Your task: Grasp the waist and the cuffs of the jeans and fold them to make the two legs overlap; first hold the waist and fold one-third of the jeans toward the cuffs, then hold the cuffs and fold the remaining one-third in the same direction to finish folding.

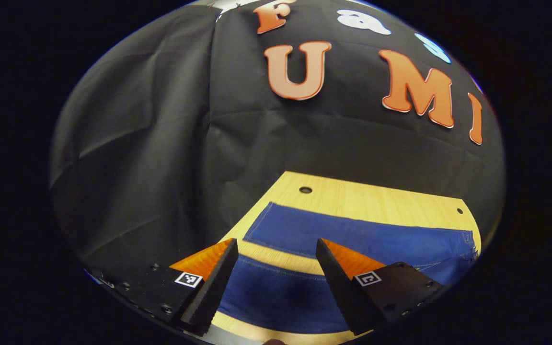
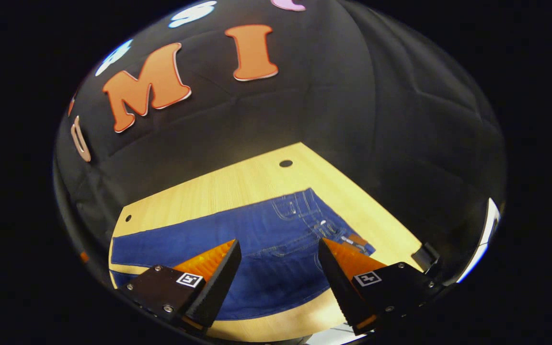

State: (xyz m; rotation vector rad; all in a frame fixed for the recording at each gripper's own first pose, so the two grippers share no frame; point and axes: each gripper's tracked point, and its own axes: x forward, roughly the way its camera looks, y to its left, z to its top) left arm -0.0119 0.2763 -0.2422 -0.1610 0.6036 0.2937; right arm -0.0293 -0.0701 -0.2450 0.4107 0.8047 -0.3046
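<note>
We see the blue denim jeans (image 1: 352,235) (image 2: 257,239) lying flat with legs apart on the pale wooden desk (image 1: 376,199) (image 2: 237,184). Our left tongs (image 1: 276,282) and right tongs (image 2: 281,282) hover above, wide open, holding nothing.

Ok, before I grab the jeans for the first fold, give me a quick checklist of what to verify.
1. Jeans spread flat on the table: ok.
2. Two legs apart, not yet overlapped, wood showing between them: ok.
3. Left hand-held gripper open, above the cuff end: ok.
4. Right hand-held gripper open, above the waist end: ok.
5. Nothing held in either yet: ok.
6. Underside of fabric free of snags: cannot tell.
</note>
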